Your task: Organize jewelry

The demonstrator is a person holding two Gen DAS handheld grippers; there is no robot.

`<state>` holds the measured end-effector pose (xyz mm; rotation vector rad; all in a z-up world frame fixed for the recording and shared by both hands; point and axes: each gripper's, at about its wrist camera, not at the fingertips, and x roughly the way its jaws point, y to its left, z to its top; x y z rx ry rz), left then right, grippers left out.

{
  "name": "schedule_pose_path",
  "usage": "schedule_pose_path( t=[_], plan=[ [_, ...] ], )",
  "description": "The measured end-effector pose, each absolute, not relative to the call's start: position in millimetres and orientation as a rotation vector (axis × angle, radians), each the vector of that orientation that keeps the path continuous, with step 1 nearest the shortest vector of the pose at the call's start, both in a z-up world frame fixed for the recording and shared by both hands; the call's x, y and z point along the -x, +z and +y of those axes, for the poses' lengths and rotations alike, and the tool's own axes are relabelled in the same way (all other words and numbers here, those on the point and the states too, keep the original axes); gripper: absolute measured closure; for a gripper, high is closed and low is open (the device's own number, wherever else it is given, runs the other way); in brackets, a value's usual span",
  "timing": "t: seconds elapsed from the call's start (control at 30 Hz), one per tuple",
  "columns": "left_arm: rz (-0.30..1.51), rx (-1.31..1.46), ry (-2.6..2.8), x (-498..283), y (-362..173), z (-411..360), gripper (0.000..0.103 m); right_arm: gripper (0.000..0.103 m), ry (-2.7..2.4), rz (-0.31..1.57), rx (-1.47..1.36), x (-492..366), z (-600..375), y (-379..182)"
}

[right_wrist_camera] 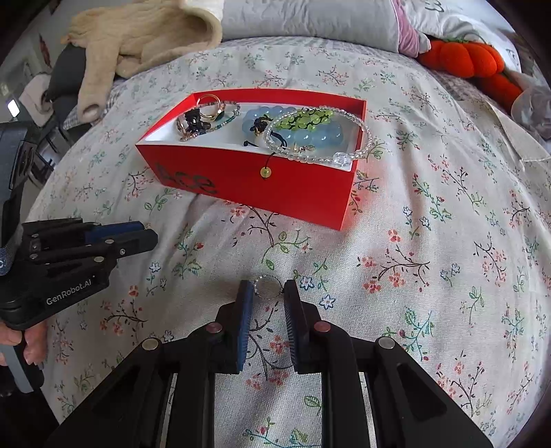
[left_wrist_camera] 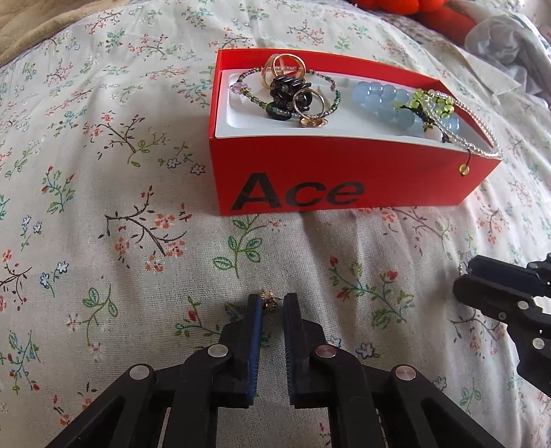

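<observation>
A red box marked "Ace" lies on the floral bedspread. Its white tray holds gold rings, black beads, a blue bead bracelet, green beads and a clear bead bracelet draped over the rim. Nearer than the box, my left gripper is shut on a small gold piece at its fingertips, right at the cloth. My right gripper pinches a thin silver ring between its tips, also low over the bedspread. Each gripper shows at the other view's edge.
An orange plush pumpkin and grey pillows lie behind the box. A beige garment is heaped at the back left. A person's hand holds the left gripper's handle. Crumpled grey cloth sits at the far right.
</observation>
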<state>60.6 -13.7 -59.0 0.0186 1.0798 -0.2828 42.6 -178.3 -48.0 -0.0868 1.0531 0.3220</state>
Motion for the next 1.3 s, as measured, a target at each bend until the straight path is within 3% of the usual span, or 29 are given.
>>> schedule_pose_path(
  t=[0.23,1.3],
  plan=[
    [1.070,-0.052,-0.271,-58,-57,-17,0.103,0.083,0.323,1.051,0.086,-43,-178,-46],
    [0.861,0.012,-0.392,-80,24,-25,0.103,0.083,0.305,0.881,-0.032,-70,-190,27]
  ],
)
